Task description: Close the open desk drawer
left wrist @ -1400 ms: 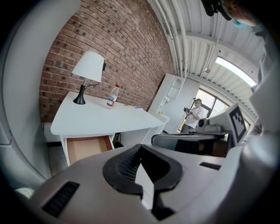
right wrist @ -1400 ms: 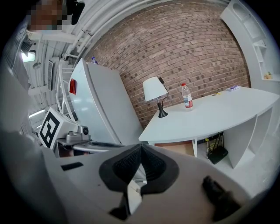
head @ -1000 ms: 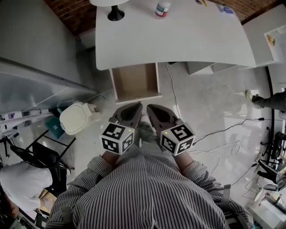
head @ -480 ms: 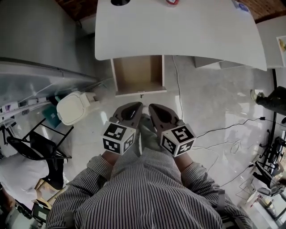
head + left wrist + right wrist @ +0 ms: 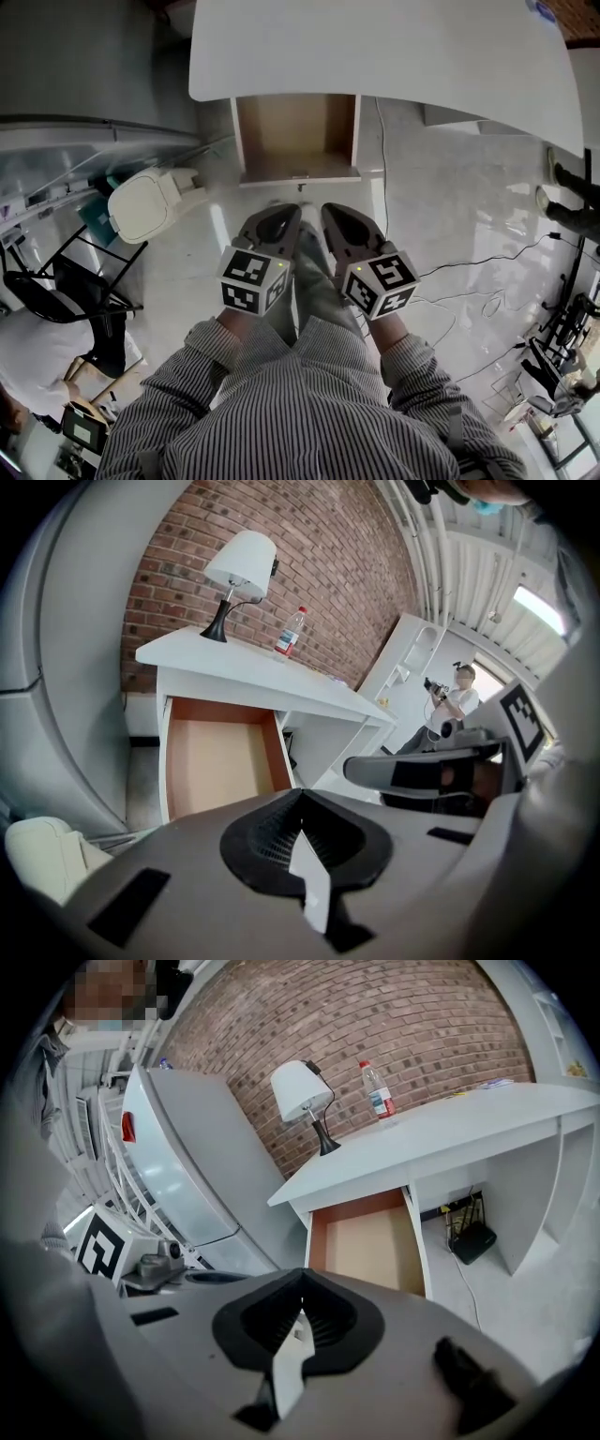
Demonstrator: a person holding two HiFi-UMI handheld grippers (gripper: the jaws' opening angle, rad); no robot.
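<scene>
The white desk [image 5: 375,47] has its wooden drawer [image 5: 295,131] pulled out toward me, empty, with a small knob [image 5: 300,177] on its white front. Both grippers are held side by side in front of my body, a short way back from the drawer front and touching nothing. My left gripper [image 5: 284,214] is shut and empty, and my right gripper [image 5: 331,212] is shut and empty too. The left gripper view shows the left gripper [image 5: 300,795] pointing at the drawer [image 5: 220,761]. In the right gripper view the right gripper [image 5: 300,1279] sits below the drawer [image 5: 366,1237].
A lamp [image 5: 239,564] and a bottle [image 5: 289,635] stand on the desk. A tall grey cabinet [image 5: 75,94], a white bin [image 5: 141,206] and a black chair [image 5: 66,300] are at the left. Cables [image 5: 469,272] cross the floor at right. Another person [image 5: 455,691] stands beyond.
The desk and drawer have come closer and lower in the head view as I step toward them. Both grippers stay shut side by side; the drawer stays open.
</scene>
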